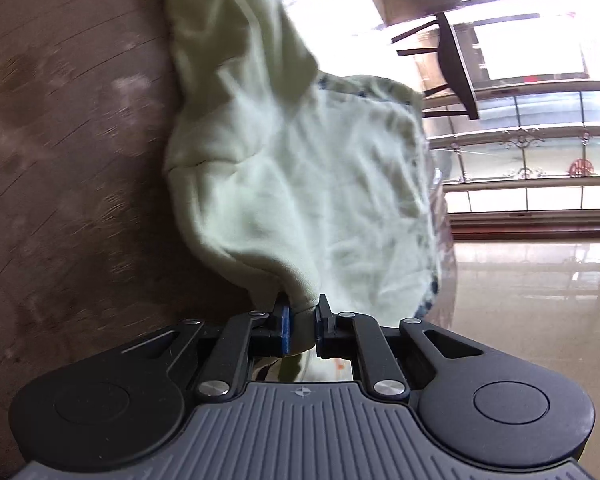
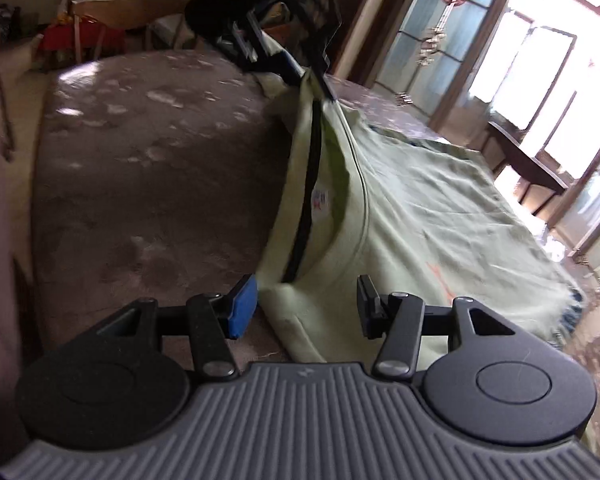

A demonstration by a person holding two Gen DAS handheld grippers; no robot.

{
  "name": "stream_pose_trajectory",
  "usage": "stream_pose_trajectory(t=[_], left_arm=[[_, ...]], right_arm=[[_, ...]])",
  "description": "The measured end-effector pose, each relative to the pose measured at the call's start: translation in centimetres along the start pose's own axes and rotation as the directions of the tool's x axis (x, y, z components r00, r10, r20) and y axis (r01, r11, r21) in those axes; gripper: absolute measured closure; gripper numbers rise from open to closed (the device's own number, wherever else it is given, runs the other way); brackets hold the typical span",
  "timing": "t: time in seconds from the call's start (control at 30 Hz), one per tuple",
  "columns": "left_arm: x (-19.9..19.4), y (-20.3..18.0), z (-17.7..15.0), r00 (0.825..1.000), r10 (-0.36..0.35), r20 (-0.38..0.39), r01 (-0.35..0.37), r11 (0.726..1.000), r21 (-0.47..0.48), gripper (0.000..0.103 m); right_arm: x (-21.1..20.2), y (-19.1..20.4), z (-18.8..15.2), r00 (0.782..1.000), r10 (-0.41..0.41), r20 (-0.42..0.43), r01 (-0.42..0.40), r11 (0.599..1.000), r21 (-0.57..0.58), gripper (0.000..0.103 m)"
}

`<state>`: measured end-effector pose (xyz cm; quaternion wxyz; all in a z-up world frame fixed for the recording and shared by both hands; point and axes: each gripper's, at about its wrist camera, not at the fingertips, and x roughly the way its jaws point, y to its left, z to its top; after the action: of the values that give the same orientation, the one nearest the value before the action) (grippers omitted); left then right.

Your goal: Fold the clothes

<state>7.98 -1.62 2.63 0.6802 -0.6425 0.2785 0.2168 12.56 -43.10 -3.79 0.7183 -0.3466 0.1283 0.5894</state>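
1. left tongs [image 1: 303,322], nearest the lens, are clamped on a bunched edge of the pale green garment [image 1: 300,168], their blue pads nearly together with cloth pinched between.
2. that garment drapes from the grip across the brown mottled worktop [image 1: 68,152], reaching its right edge.
3. right tongs [image 2: 306,306] stand about half open over the garment's near corner, pads not pressing on it.
4. far off, a dark chair [image 1: 452,64] stands by the windows.
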Motion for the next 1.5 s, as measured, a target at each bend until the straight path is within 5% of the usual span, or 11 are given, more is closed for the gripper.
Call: stream_pose_trajectory(t=[0.2,0.43,0.5,0.53,0.63,0.77,1.07,1.2,1.3,1.5], left_arm=[[0.2,-2.8,0.6,0.999,-0.03,-0.02,0.03,0.999,0.013,0.093],[0.5,-4.9,0.6,0.998,-0.047,-0.046,0.049,0.998,0.031,0.093],[0.4,-5.0,0.6,0.998,-0.046,-0.049,0.048,0.998,0.034,0.093],[0.3,-4.8,0.7,0.998,-0.042,-0.051,0.044,0.998,0.034,0.093],[-0.4,-3.9,0.8,0.999,-0.021,-0.044,0.023,0.999,0.042,0.093],[-1.2,-1.7,0.6,0.998,0.042,-0.046,-0.039,0.997,0.059,0.093],[-3.3,6.2,-1.5,0.964,0.214,-0.158,-0.217,0.976,0.004,0.092],[-3.9,8.6,-2.1,0.934,0.311,-0.178,-0.311,0.95,0.031,0.096],[-5.5,10.4,-2.0,0.916,0.374,-0.146,-0.373,0.927,0.036,0.095],[-9.5,12.5,0.9,0.922,0.387,0.019,-0.386,0.922,-0.037,0.092]], right_arm=[[0.5,0.5,0.1,0.999,-0.033,0.004,0.033,0.999,0.027,0.05],[2.8,1.5,0.4,0.987,-0.163,-0.01,0.163,0.986,0.019,0.052],[3.2,1.3,0.6,0.981,-0.19,-0.031,0.191,0.981,0.044,0.088],[3.1,1.0,0.8,0.979,-0.203,-0.035,0.205,0.976,0.07,0.097],[1.6,-0.6,1.4,0.987,-0.158,-0.016,0.158,0.973,0.168,0.097],[-0.3,-3.2,1.4,1.0,0.016,-0.007,-0.013,0.943,0.334,0.097],[-2.1,-6.5,-0.3,0.951,0.31,-0.008,-0.276,0.859,0.432,0.097],[-2.5,-5.5,-1.0,0.935,0.346,-0.073,-0.291,0.869,0.401,0.097],[-3.0,-6.8,-1.5,0.922,0.381,-0.067,-0.31,0.83,0.463,0.092],[-4.4,-8.0,-1.2,0.934,0.356,-0.003,-0.305,0.805,0.509,0.061]])
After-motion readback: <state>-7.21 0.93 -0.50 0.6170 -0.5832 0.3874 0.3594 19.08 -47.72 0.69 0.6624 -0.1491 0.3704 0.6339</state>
